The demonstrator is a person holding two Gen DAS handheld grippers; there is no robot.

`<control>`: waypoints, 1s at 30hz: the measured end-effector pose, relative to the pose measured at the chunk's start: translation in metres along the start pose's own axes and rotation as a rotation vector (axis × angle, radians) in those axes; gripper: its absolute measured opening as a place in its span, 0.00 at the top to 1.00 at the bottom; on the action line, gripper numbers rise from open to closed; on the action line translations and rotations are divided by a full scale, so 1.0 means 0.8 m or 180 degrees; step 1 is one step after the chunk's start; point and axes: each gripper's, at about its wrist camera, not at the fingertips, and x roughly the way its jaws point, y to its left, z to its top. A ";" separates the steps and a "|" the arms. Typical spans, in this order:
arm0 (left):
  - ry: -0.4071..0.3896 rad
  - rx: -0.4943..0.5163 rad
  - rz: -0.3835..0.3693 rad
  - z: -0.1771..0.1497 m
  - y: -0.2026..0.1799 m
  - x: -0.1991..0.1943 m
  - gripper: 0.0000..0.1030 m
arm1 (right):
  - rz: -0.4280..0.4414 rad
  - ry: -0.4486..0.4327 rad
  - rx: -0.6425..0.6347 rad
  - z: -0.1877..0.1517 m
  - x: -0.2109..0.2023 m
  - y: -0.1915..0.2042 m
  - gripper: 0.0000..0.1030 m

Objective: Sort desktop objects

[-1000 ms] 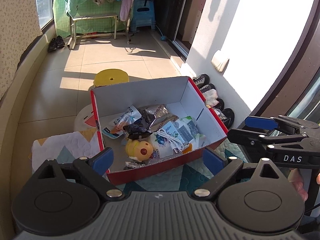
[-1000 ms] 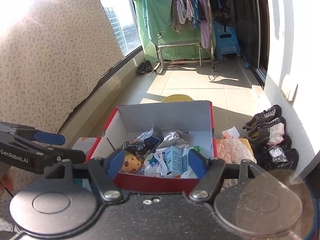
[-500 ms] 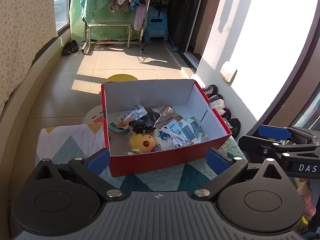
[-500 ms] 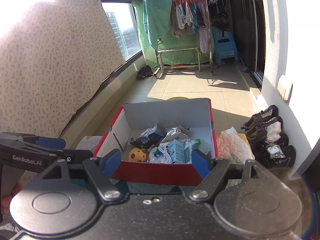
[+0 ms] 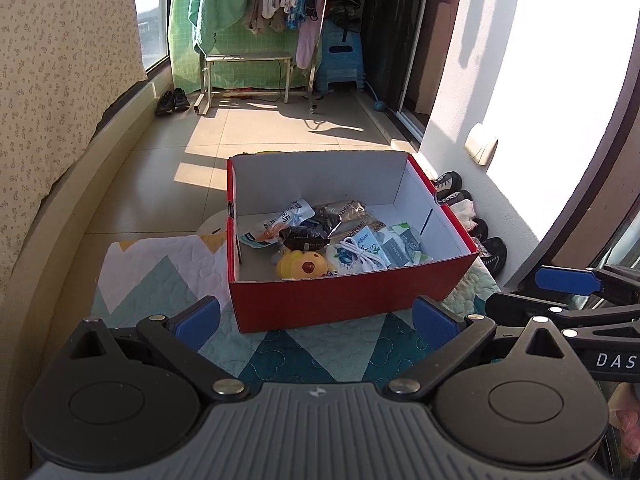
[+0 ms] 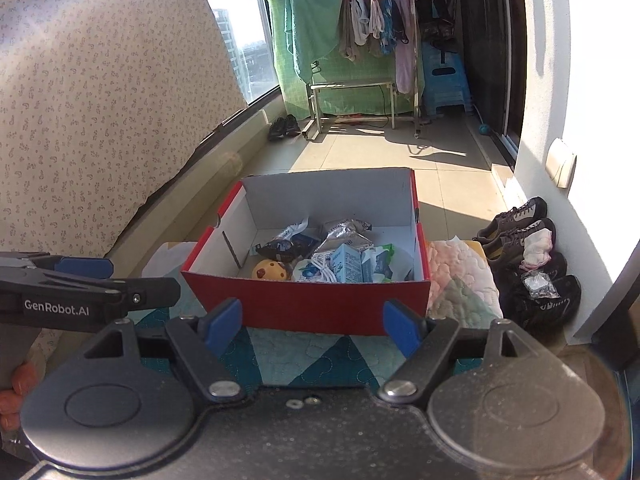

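Quilted mat bears red box, long axis receding; both tongs wide, empty.

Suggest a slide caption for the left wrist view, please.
Open left gripper faces a red box of mixed small items on a quilted mat.

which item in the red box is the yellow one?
The round yellow plush toy, against the near wall of the red box, left of the coiled white cable. Everything else in there is a pouch, carton or foil packet, none yellow.
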 end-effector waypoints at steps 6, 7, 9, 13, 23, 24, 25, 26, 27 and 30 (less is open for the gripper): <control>-0.0005 0.0102 0.0040 -0.011 -0.009 -0.005 0.00 | -0.0043 0.0039 -0.0005 -0.009 -0.003 0.001 0.25; -0.0010 0.0109 0.0056 -0.013 -0.011 -0.006 0.00 | -0.0058 0.0045 -0.0013 -0.011 -0.003 0.002 0.24; -0.0014 0.0130 0.0083 -0.016 -0.012 -0.006 0.00 | -0.0091 0.0067 -0.0026 -0.013 -0.003 0.003 0.25; 0.0020 0.0148 0.0104 -0.021 -0.013 -0.006 0.00 | -0.0174 0.0120 -0.0056 -0.019 -0.001 0.006 0.25; 0.0060 0.0149 0.0158 -0.025 -0.013 -0.001 0.00 | -0.0220 0.0140 0.0063 -0.030 -0.004 0.002 0.25; 0.0070 0.0144 0.0160 -0.026 -0.013 0.000 0.00 | -0.0245 0.0133 0.0067 -0.032 -0.005 0.002 0.25; 0.0078 0.0141 0.0169 -0.026 -0.013 0.001 0.00 | -0.0267 0.0127 0.0065 -0.033 -0.006 0.003 0.25; 0.0085 0.0138 0.0173 -0.027 -0.013 0.002 0.00 | -0.0290 0.0121 0.0061 -0.035 -0.007 0.003 0.25; 0.0093 0.0135 0.0172 -0.028 -0.013 0.002 0.00 | -0.0317 0.0117 0.0060 -0.036 -0.008 0.003 0.25; 0.0129 0.0105 0.0190 -0.030 -0.011 0.004 0.00 | -0.0371 0.0098 0.0081 -0.042 -0.013 0.003 0.25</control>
